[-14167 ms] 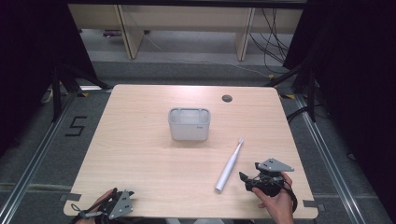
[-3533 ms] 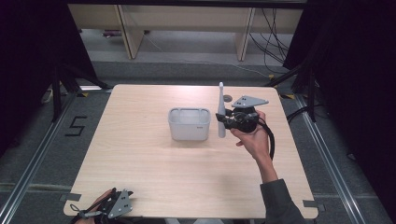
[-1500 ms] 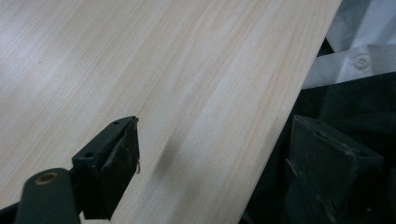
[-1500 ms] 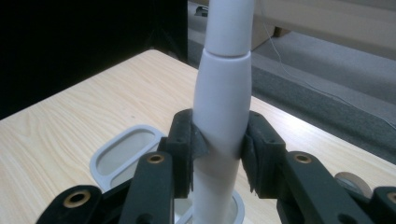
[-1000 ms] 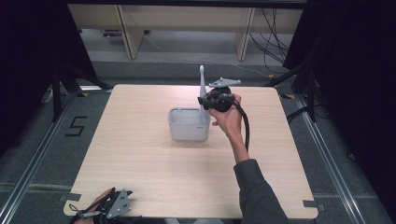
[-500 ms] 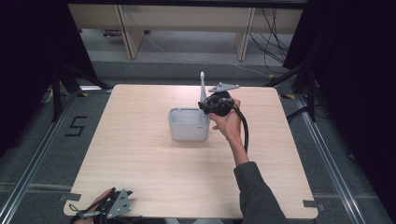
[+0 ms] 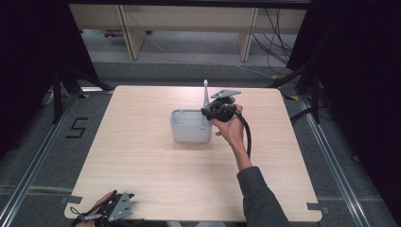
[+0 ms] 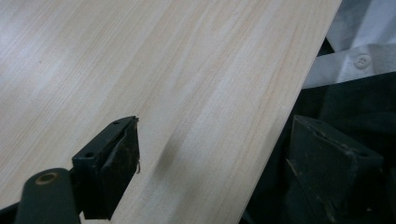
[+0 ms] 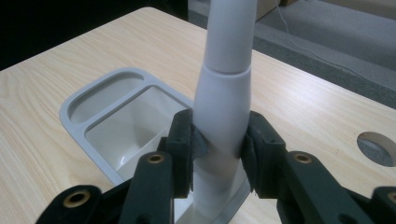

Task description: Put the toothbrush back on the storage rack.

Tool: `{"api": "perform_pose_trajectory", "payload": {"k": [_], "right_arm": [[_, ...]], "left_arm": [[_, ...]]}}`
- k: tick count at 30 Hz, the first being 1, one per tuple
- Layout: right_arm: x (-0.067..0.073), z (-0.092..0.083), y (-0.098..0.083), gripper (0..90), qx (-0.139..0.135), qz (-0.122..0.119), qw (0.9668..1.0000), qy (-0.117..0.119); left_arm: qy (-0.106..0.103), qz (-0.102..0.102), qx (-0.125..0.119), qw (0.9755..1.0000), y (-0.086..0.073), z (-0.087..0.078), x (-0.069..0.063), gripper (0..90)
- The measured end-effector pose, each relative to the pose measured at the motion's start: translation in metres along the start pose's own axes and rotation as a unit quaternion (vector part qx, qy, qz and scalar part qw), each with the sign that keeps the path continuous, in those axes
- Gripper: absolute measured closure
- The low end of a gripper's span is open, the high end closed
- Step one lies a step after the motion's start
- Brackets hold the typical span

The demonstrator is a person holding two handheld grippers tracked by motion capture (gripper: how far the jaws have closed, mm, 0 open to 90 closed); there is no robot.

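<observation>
- While the right gripper [image 7: 212,112] is clamped on the white toothbrush handle [image 9: 223,98], that handle stands upright over the near-right corner of the grey holder [image 7: 189,128] on the surface [image 7: 142,165].
- Smooth, rigid plastic: probably light but slippery, so the thick lower body, where the jaws sit, looks the safest hold.
- Reaching forward, the right forearm stretches out, wrist bent inward.
- At the near-left edge rests the left gripper [image 7: 111,213], jaws apart, holding nothing.

High view down over the table [image 7: 142,179]; gripper views close above that same tabletop.
</observation>
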State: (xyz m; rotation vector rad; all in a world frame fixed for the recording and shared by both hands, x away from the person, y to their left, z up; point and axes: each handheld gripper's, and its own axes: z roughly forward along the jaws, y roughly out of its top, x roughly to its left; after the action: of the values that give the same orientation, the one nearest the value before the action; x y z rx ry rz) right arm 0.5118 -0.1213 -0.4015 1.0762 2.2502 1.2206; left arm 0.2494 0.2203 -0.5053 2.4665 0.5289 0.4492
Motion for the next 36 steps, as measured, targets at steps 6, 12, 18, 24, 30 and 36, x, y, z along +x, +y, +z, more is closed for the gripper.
{"api": "perform_pose_trajectory", "payload": {"k": [6, 12, 18, 24, 30, 36], "right_arm": [[0.0, 0.001, -0.002, 66.5, 0.007, 0.0, 1.0, -0.007], [-0.001, 0.002, -0.003, 66.5, 0.006, -0.017, 0.9998, -0.008], [-0.002, 0.004, -0.007, 66.5, 0.009, -0.015, 0.9998, -0.007], [-0.001, 0.006, -0.011, 66.6, 0.012, -0.008, 0.9999, -0.008], [-0.002, 0.007, -0.013, 66.6, 0.015, -0.006, 0.9999, -0.006], [-0.003, 0.008, -0.015, 66.9, 0.006, -0.017, 0.9998, -0.013]], "left_arm": [[0.0, 0.0, 0.001, 1.0, 0.0, 0.0, 0.0, 16.2], [0.0, -0.001, 0.001, 1.0, 0.0, 0.0, 0.0, 16.2], [-0.001, -0.001, 0.001, 1.0, 0.0, 0.0, 0.0, 16.2], [-0.002, -0.001, 0.0, 1.0, 0.0, 0.0, -0.001, 16.2], [0.0, 0.001, 0.003, 1.0, 0.0, 0.001, -0.001, 16.2], [-0.001, 0.001, 0.002, 1.0, 0.0, 0.001, -0.001, 16.2]]}}
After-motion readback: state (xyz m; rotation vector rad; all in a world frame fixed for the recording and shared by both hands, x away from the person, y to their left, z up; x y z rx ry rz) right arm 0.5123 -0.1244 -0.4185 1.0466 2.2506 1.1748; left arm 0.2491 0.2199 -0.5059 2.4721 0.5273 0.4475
